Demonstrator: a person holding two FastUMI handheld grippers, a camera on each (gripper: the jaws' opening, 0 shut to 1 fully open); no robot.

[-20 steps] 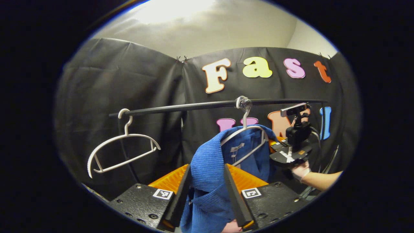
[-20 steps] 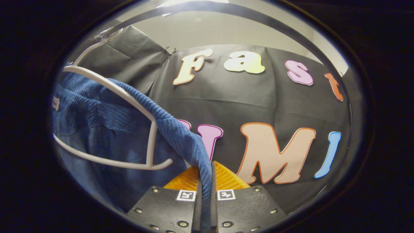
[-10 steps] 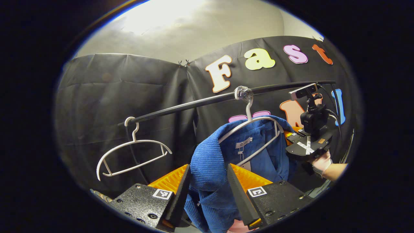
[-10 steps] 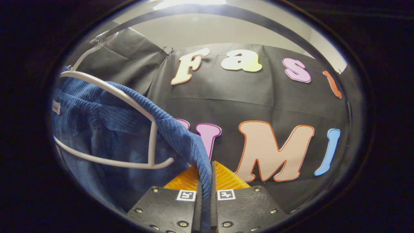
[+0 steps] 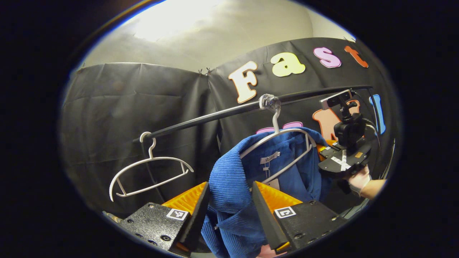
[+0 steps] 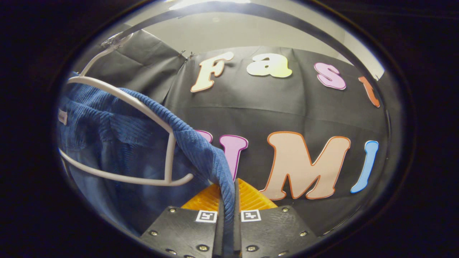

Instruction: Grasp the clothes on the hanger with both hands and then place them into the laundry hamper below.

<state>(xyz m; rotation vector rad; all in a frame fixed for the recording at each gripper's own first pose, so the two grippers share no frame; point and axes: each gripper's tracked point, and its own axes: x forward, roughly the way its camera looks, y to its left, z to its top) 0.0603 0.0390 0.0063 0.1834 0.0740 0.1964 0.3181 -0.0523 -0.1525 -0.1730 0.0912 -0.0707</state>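
Blue ribbed garment (image 5: pixel 229 186) draped over a white hanger (image 5: pixel 278 143) hooked on the black rail (image 5: pixel 222 114), so the task's clothes remain up on the rail and not yet in the hamper, which sits somewhere below and out of sight. Left gripper (image 5: pixel 229 211) set around one shoulder of the garment, a thick fold of cloth bunched between the fingers; jaws fairly wide, with cloth reaching both inner faces, but a firm two-sided pinch cannot be confirmed from this angle. Right gripper (image 6: pixel 228 218) clenched tight on the other shoulder edge, fingers nearly meeting with a thin strip of blue fabric squeezed between them, just beside the hanger's end (image 6: pixel 179 181). Seen also from the left gripper view, farther off: right gripper (image 5: pixel 340 161) held by a hand (image 5: pixel 358 181) at the far side of the garment. One grip per shoulder, presumably so the cloth can be lifted evenly off both hanger arms at once without dragging the hanger off the rail. Judged step: both holds about made, lifting or sliding the shoulders free next, then lowering toward the hamper. Likely snag points: collar catching on the hanger's neck, or the hanger swinging along the rail. Second, bare white hanger (image 5: pixel 150 172) hanging farther along the same rail, well apart from the garment and of no concern here
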